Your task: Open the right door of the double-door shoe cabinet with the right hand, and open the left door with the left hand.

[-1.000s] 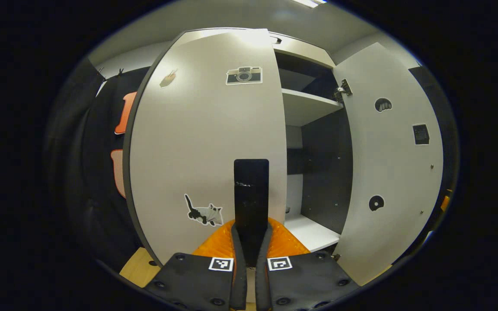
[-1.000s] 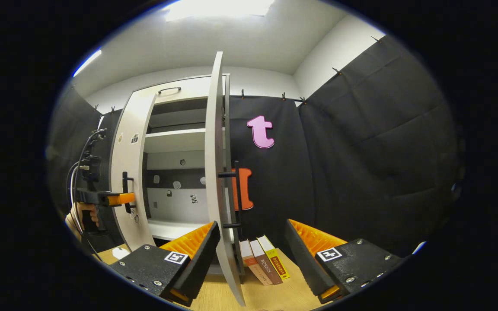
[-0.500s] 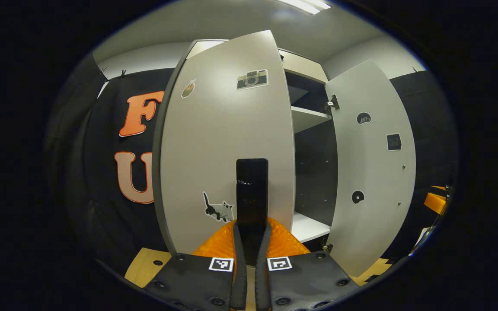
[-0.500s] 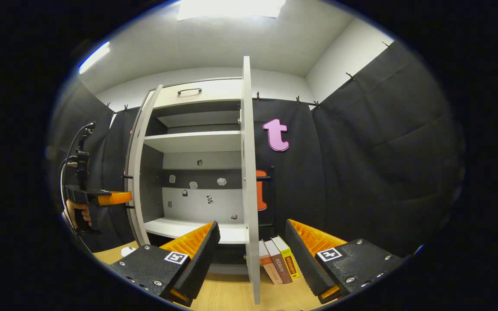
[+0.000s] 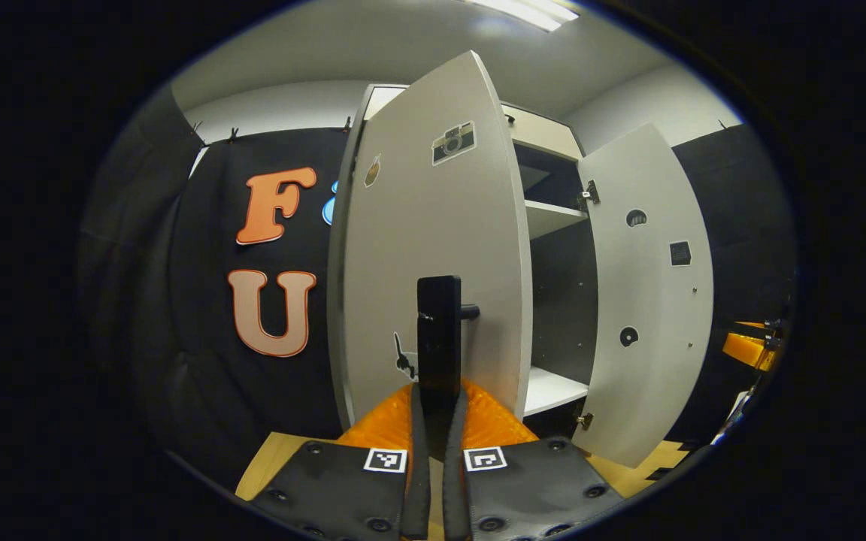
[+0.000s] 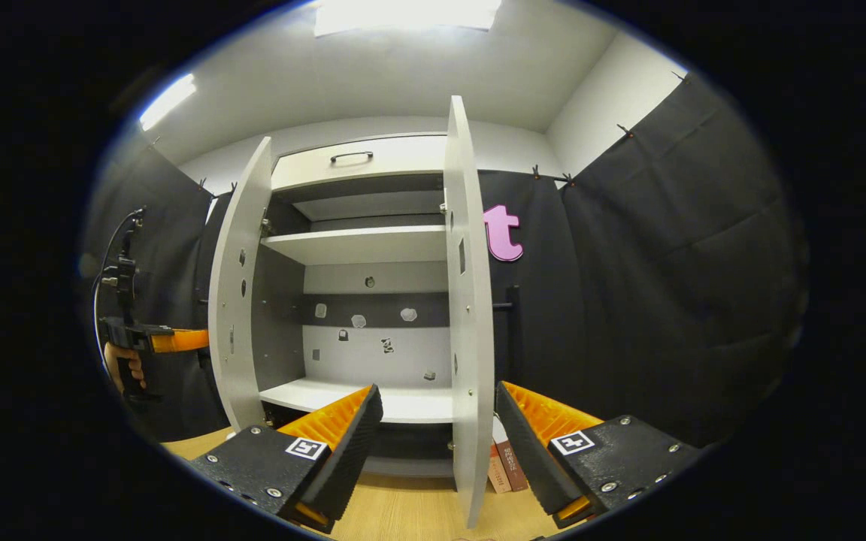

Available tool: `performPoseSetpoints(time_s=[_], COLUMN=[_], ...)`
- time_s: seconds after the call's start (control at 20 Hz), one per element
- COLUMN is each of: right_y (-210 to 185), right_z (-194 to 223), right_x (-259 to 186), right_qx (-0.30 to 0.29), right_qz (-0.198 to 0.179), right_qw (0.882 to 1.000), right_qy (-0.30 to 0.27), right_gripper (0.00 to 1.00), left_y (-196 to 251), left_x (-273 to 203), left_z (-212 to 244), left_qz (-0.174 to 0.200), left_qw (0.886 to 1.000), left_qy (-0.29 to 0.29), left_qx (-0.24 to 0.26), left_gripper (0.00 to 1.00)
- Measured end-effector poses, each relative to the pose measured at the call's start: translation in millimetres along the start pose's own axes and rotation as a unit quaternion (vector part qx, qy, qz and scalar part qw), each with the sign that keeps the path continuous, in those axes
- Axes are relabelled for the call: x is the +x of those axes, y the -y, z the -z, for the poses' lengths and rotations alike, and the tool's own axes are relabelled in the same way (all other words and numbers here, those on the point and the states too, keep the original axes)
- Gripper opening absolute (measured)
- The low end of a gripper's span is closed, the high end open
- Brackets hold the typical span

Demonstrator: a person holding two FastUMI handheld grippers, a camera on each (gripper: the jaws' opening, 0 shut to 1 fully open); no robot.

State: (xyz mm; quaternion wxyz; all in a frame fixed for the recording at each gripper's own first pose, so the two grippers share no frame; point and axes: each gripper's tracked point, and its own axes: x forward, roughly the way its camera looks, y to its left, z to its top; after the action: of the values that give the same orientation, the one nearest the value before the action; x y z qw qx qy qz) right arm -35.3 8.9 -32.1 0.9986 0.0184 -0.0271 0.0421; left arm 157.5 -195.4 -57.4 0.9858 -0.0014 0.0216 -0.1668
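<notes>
Left gripper view: the left gripper (image 5: 439, 406) is clenched on the black handle (image 5: 439, 330) of the left door (image 5: 433, 248), swung wider than 1 second ago. Right gripper view: the right gripper (image 6: 437, 428) hangs released, straddling the right door (image 6: 470, 315) edge (already wide open). Both of the 2 doors look nearly fully open.

- The left door (image 5: 433, 248) and right door (image 5: 651, 300) look like smooth, matt pale laminate board.
- The handle (image 5: 439, 330) on the left door is glossy and dark.
- The floor (image 6: 403, 518) is light wood-grain.
- The hinge (image 5: 588, 195) looks like bright metal.
- The booth wall (image 6: 666, 285) is matt, creased cloth.
</notes>
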Motion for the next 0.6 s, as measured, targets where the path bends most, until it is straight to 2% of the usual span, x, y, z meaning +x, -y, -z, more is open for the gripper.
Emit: performPoseSetpoints(time_s=[0.2, 0.25, 0.35, 0.6], right_y=[-15, -19, -26, -40], right_z=[-1, -2, -3, -7], right_x=[5, 5, 6, 8], right_qx=[0.005, 0.005, 0.006, 0.004], right_qz=[-0.011, -0.015, -0.024, -0.033], right_qw=[1.0, 1.0, 1.0, 0.999], right_qy=[-0.001, 0.0, 0.002, 0.009], right_gripper=[0.92, 0.92, 0.92, 0.92], left_y=[-16, -21, -34, -47], left_x=[-6, -7, -11, -16], left_z=[-2, -1, -1, 1], left_qz=[-0.031, -0.04, -0.054, -0.07], left_qw=[1.0, 0.999, 0.998, 0.998], left_qy=[0.002, 0.001, 0.001, -0.004], left_qx=[0.0, 0.006, 0.017, 0.007], left_gripper=[0.13, 0.09, 0.07, 0.07])
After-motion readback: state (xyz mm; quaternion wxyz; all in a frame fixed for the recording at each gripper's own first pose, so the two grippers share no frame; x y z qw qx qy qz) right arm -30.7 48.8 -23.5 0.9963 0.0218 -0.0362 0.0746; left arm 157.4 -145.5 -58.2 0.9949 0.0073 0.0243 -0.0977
